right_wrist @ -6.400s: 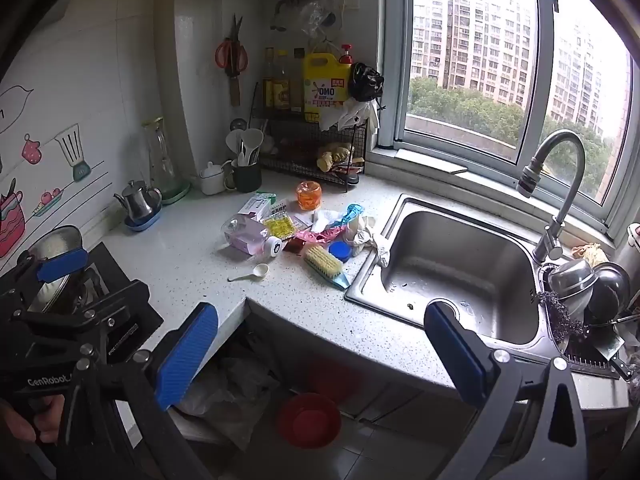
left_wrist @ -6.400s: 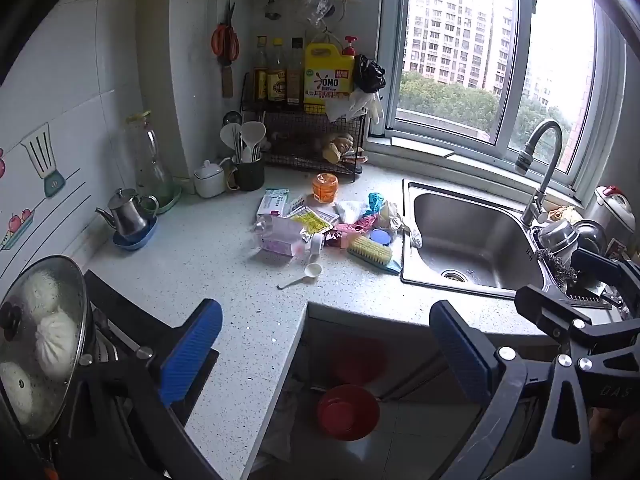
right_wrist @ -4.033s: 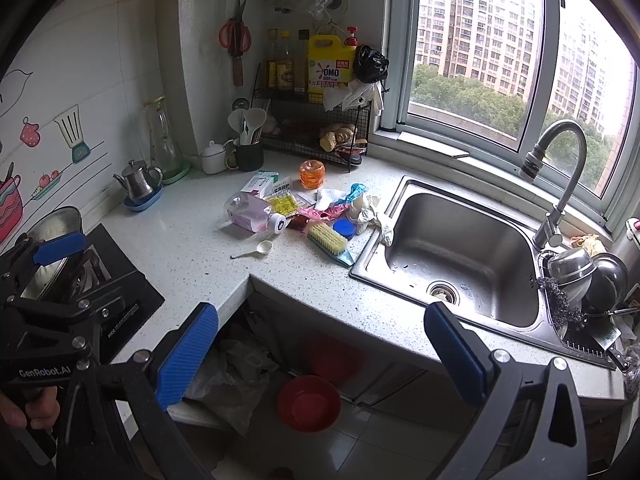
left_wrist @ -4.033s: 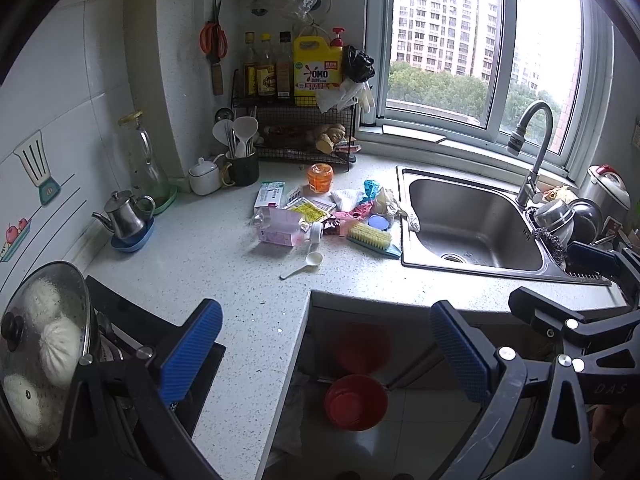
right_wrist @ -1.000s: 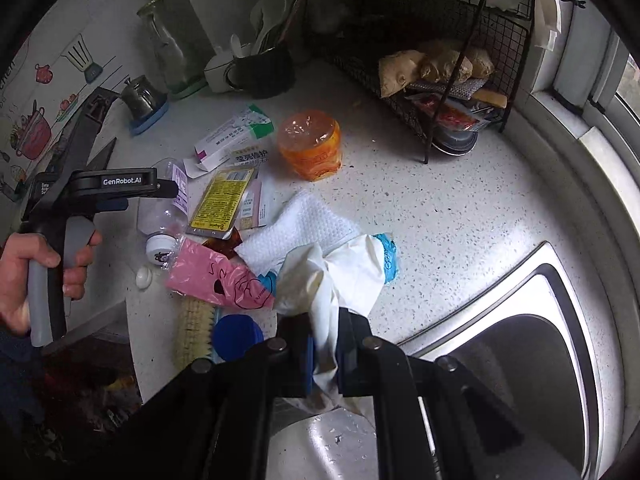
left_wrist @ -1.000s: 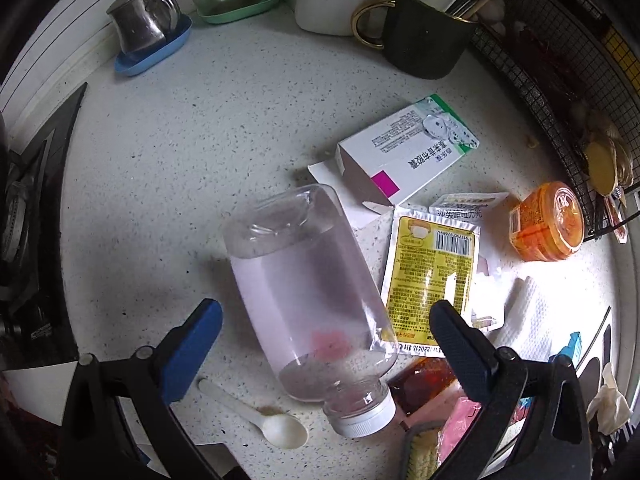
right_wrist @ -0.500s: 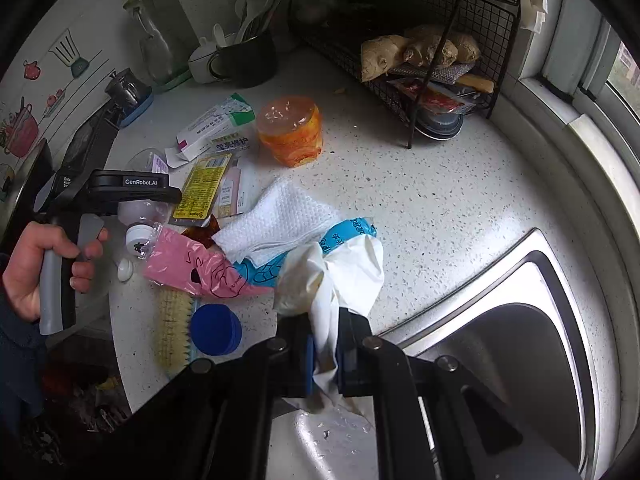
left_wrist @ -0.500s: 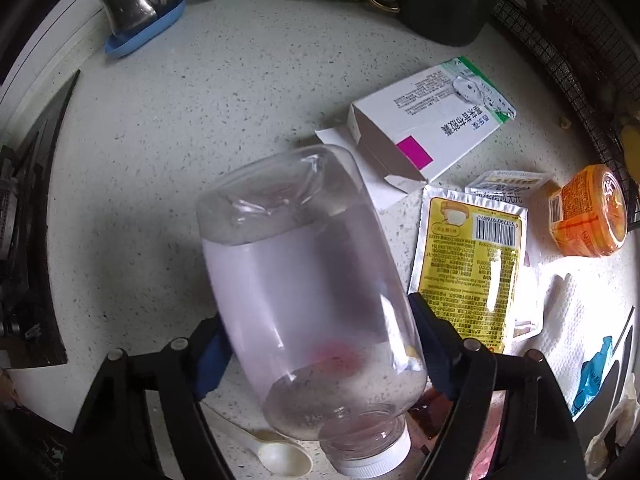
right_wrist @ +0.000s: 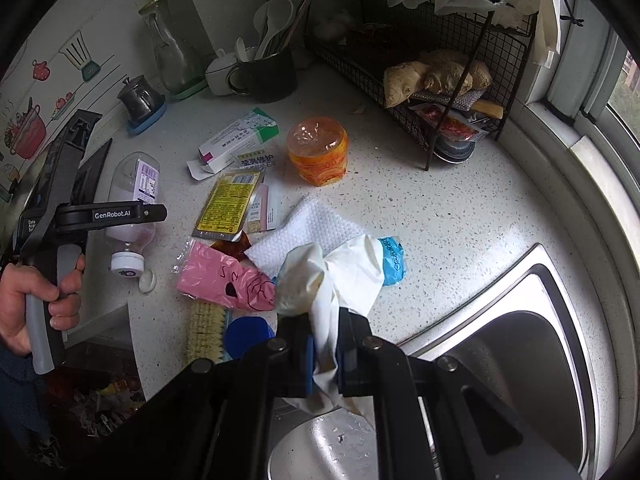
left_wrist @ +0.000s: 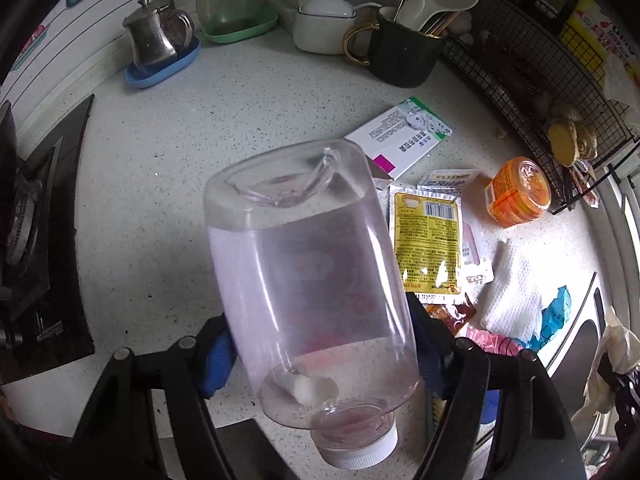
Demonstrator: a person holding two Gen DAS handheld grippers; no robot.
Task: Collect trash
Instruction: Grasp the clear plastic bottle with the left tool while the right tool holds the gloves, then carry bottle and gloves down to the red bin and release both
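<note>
the left tool (left_wrist: 320, 356) has just been closing, and its blue pads now press on both sides of a clear plastic bottle (left_wrist: 308, 280). the bottle is lifted off the speckled white surface (left_wrist: 240, 92) and tilted, with its white cap (left_wrist: 356, 448) low and near the camera and its flat bottom pointing away. a small white bit lies inside it near the neck. in the right wrist view a hand (right_wrist: 36, 300) grips the grey handle of that tool, and the bottle (right_wrist: 132, 208) hangs cap down just above a little white spoon (right_wrist: 147, 280)

the right tool (right_wrist: 324, 348) is pressed almost together and pinches a crumpled white glove (right_wrist: 332, 280), which bunches up in front of its pads, above the edge of the steel sink (right_wrist: 520, 344)

more trash lies on the surface between the two tools: a white and green box (left_wrist: 400, 136) lying open, a yellow packet (left_wrist: 428, 240), an orange tub (left_wrist: 518, 192), a white paper towel (left_wrist: 512, 292), a blue wrapper (right_wrist: 394, 260) just beside the glove, a pink bag (right_wrist: 224, 280), a brush (right_wrist: 206, 328) and a blue lid (right_wrist: 248, 338)

at the back stand a small metal teapot (left_wrist: 154, 36) on a blue dish, a dark mug (left_wrist: 404, 52) full of spoons, and a black wire rack (right_wrist: 420, 52)
</note>
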